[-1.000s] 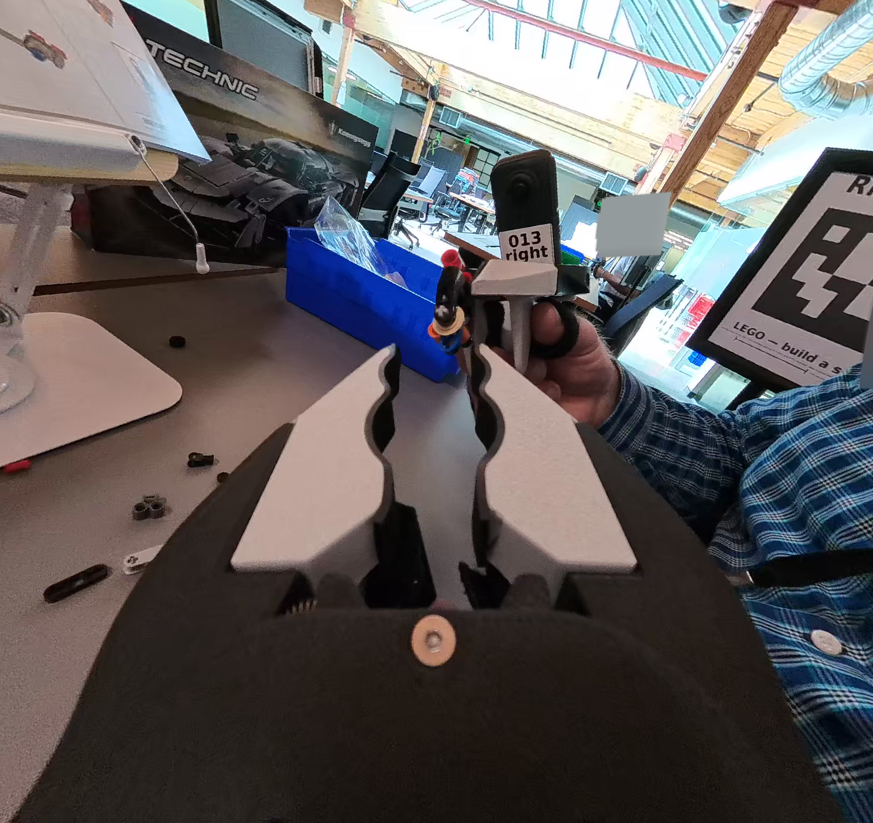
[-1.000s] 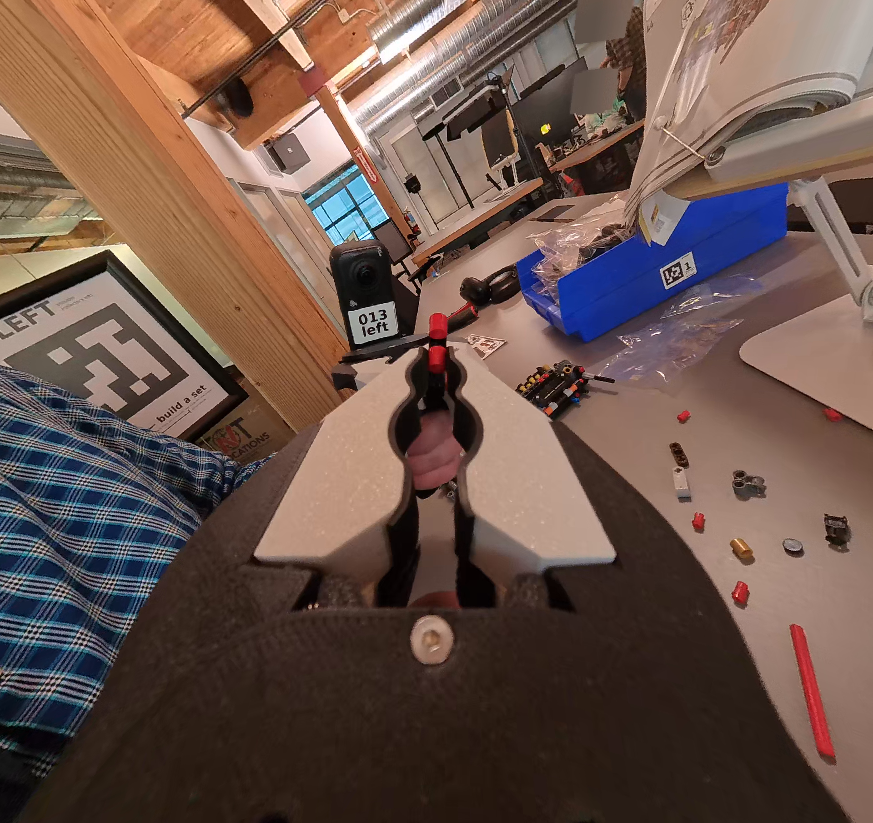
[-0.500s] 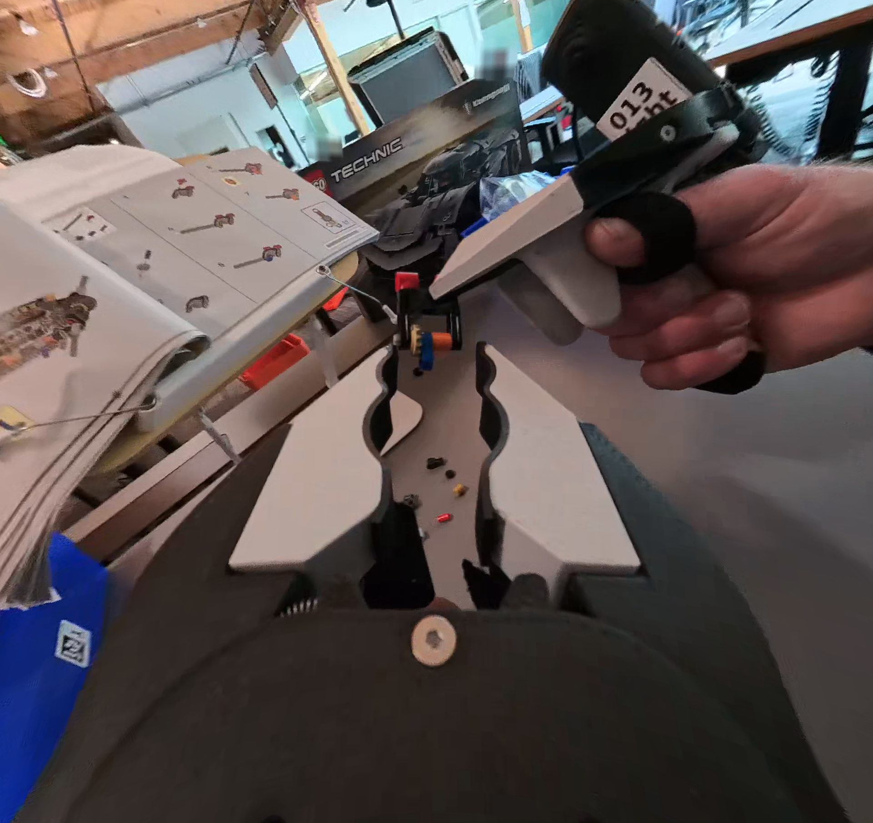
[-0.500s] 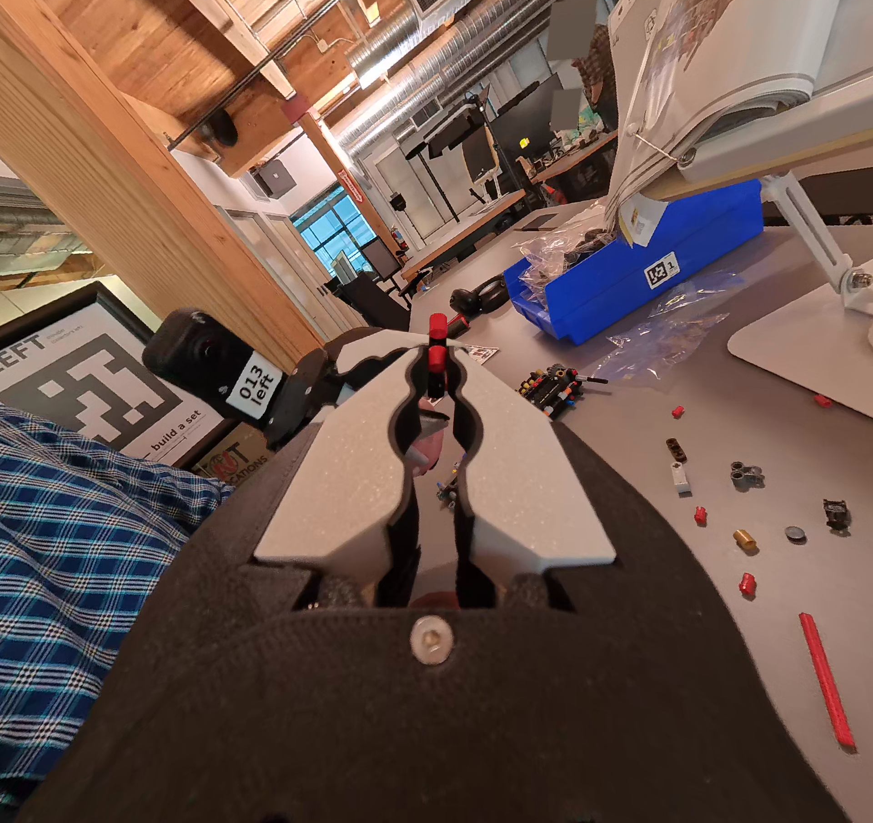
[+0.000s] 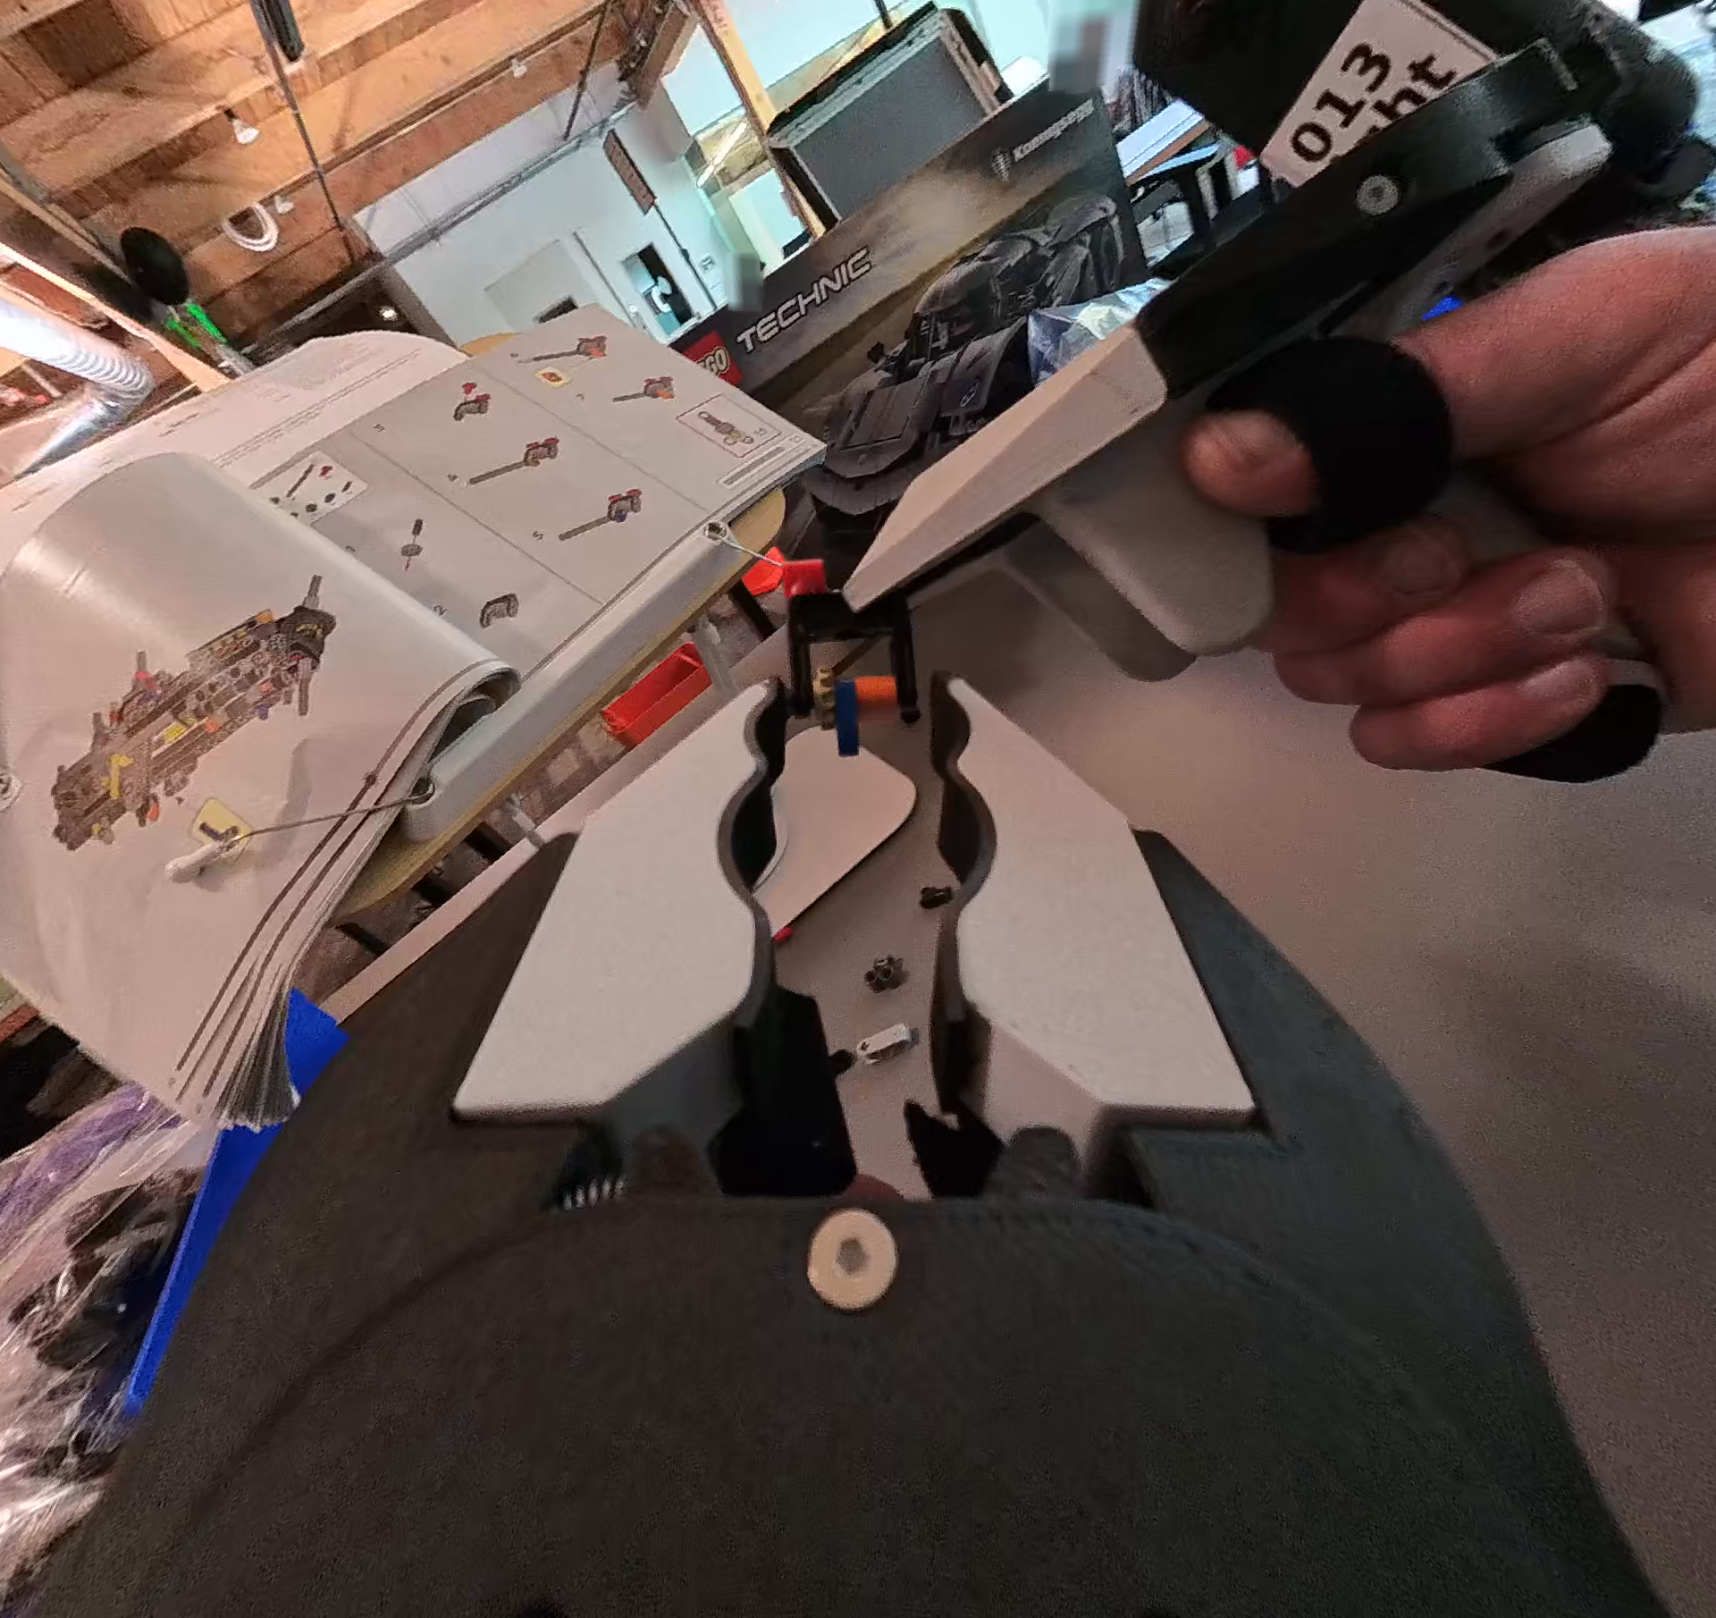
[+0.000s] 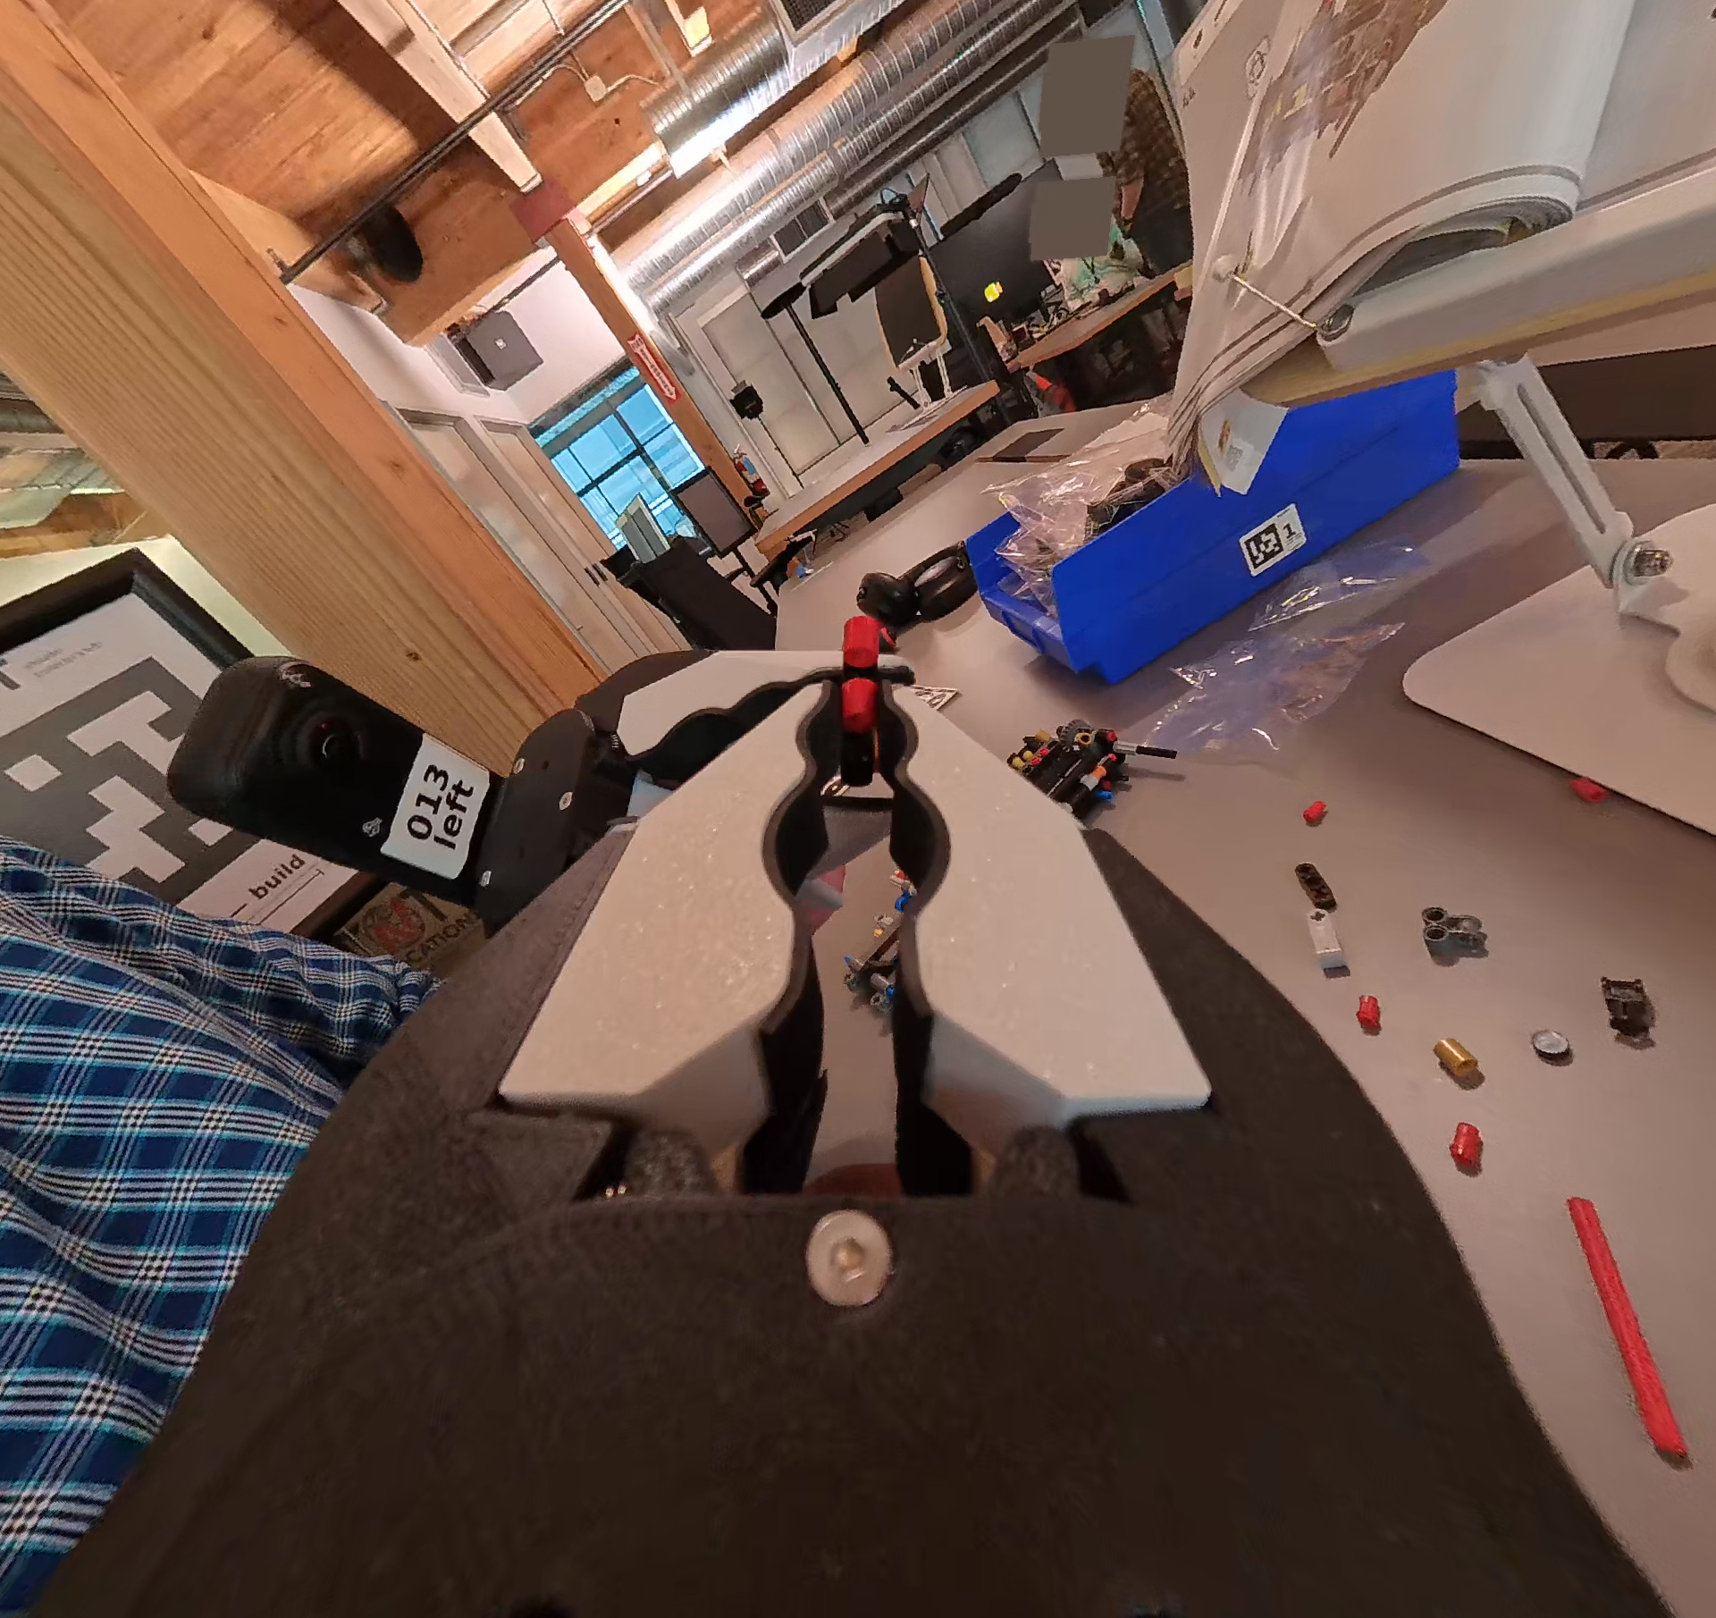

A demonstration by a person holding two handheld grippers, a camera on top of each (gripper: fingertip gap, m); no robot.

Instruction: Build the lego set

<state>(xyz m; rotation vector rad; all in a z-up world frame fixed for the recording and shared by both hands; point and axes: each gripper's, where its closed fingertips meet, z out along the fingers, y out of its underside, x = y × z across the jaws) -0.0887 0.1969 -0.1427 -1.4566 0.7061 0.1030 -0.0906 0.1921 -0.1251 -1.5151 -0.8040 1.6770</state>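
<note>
Above the table (image 6: 1393, 830), right tongs (image 6: 859, 719) clamp a small black lego frame (image 5: 850, 635) with red pin, its orange-blue axle crosswise; left tongs (image 5: 850, 710) gape wide and empty just below it, tips flanking the axle; loose parts (image 6: 1449, 933) lie well apart beneath; instruction booklet (image 5: 371, 570) left; nothing between

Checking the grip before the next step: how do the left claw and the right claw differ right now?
The left claw is open and holds nothing; the right claw is shut on the small black and red piece. The left claw sits just below that piece, near its blue and orange end, while the right claw carries it from above. Both have pale fingers with wavy dark inner edges.
</note>
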